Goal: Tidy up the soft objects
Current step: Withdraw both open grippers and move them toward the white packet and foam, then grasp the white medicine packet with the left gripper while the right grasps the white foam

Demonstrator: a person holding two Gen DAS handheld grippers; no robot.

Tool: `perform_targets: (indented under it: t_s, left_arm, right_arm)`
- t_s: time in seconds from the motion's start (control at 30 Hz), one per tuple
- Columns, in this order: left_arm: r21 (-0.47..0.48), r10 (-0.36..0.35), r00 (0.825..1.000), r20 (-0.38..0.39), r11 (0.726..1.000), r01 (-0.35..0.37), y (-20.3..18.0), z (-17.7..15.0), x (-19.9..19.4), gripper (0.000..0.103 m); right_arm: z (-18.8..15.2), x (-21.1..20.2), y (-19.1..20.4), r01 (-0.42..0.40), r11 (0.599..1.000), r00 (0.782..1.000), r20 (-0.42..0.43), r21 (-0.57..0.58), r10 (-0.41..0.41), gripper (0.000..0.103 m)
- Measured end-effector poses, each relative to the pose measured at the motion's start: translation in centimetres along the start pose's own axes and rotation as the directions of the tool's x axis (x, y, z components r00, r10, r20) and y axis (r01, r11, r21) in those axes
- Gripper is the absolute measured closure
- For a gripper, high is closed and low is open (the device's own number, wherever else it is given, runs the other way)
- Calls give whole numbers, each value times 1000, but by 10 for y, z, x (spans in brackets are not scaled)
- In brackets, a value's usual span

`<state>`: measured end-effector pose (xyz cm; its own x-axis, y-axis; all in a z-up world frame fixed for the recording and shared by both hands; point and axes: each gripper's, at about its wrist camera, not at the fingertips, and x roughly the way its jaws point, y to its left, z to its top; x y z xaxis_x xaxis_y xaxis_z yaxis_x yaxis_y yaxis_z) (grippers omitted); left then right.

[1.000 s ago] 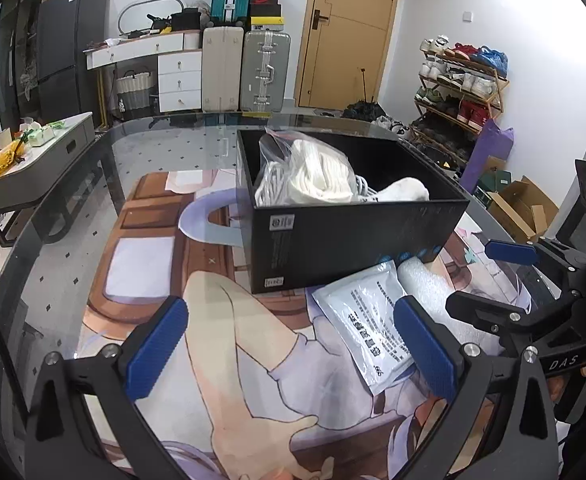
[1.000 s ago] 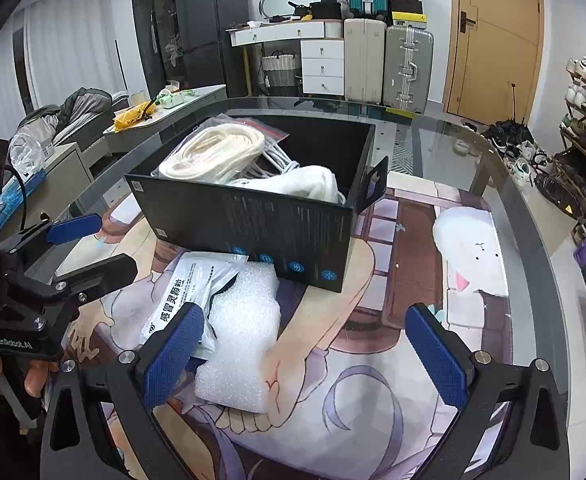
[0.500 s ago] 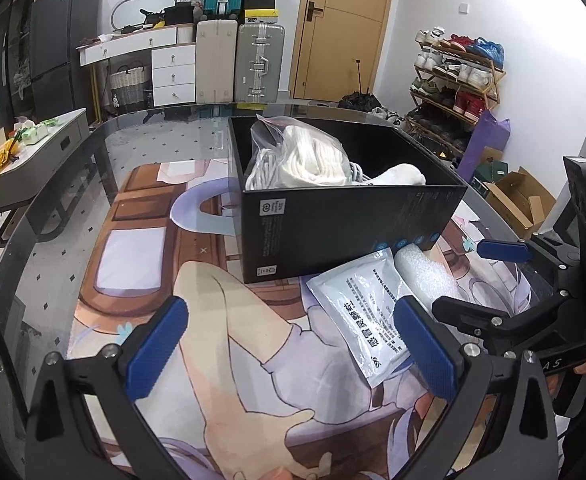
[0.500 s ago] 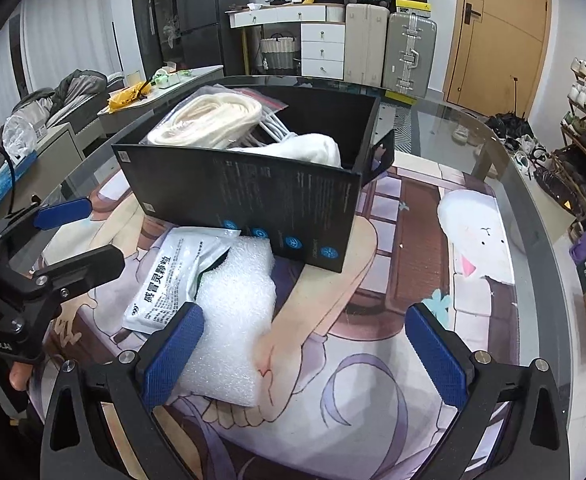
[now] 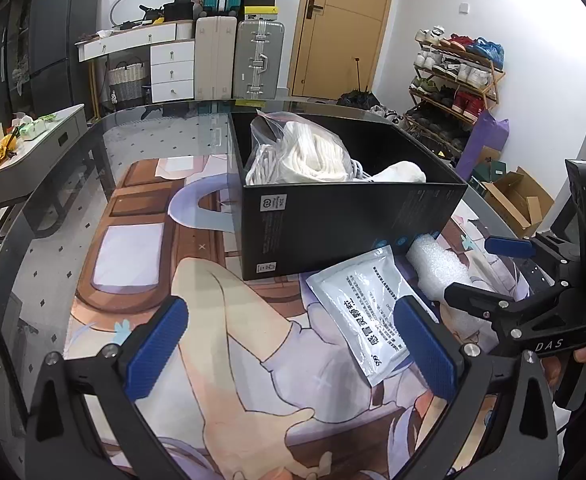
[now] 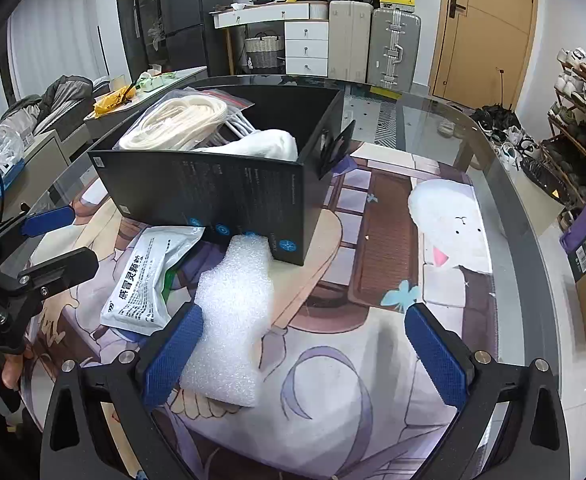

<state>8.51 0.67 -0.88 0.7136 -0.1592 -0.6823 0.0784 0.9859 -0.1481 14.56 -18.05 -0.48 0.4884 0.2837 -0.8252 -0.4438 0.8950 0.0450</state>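
Observation:
A black box (image 5: 345,224) (image 6: 221,192) stands on the printed mat and holds a bagged white rope coil (image 5: 297,152) (image 6: 177,120) and a white cloth (image 5: 401,170) (image 6: 265,144). In front of it lie a white printed pouch (image 5: 367,316) (image 6: 145,280) and a white foam sheet (image 5: 437,268) (image 6: 233,312). My left gripper (image 5: 293,348) is open and empty, its right finger beside the pouch. My right gripper (image 6: 305,352) is open and empty, its left finger at the foam's near edge. Each gripper shows in the other's view (image 5: 505,268) (image 6: 49,236).
The round glass table (image 6: 505,184) carries a printed mat (image 5: 133,248). A shoe rack (image 5: 453,76) and cardboard boxes (image 5: 517,196) stand to the right. Suitcases (image 5: 237,60) and a drawer unit (image 5: 165,64) line the far wall. A low side table (image 5: 25,148) sits left.
Both grippers have moved closer to the box and lower over the mat. The pouch and foam now lie nearer the fingers. Both stay open.

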Motion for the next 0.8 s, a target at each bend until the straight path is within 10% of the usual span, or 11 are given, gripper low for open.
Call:
perform_targets:
  t_s: [0.8]
  left_arm:
    - [61, -2, 995, -97, 998, 8, -27, 3, 10, 0]
  right_arm:
    - [-15, 1, -28, 5, 1000, 995, -97, 7, -4, 1]
